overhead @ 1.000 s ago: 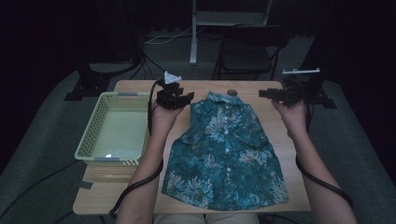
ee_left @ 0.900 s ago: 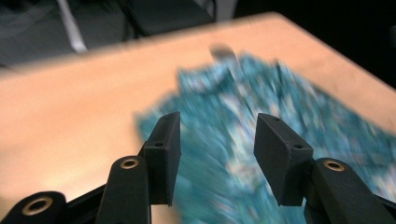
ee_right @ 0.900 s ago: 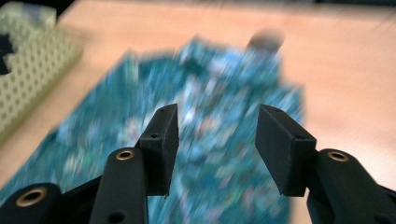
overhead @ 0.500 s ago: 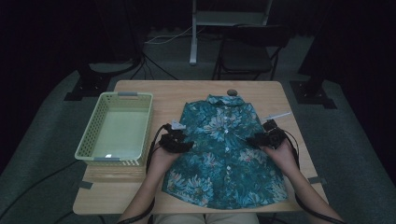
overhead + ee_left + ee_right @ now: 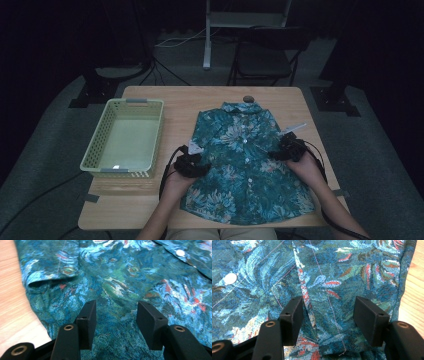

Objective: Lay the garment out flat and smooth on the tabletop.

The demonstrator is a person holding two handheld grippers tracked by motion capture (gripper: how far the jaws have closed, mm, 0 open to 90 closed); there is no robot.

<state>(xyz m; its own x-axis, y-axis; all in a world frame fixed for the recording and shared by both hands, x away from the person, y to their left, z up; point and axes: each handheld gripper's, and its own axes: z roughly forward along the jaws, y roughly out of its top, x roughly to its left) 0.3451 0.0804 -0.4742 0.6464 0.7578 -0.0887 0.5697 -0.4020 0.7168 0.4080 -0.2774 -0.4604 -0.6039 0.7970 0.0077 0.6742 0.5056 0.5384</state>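
Floral shirt (image 5: 245, 165) lies flat on desk (image 5: 190, 100), front up, collar at far edge, just right of green basket (image 5: 125, 137). Left tongs (image 5: 192, 165) over shirt's left side by sleeve, jaws wide, nothing held. Right tongs (image 5: 290, 150) over shirt's right side, jaws wide astride a fabric fold (image 5: 308, 302), empty.

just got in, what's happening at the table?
A person holds a gripper in each hand over a blue floral shirt spread flat on the wooden table. The left gripper sits at the shirt's left edge, the right gripper near the right sleeve seam. Both are open with the fabric below their fingers, nothing pinched yet. A pale green basket stands to the left, apart from the shirt.
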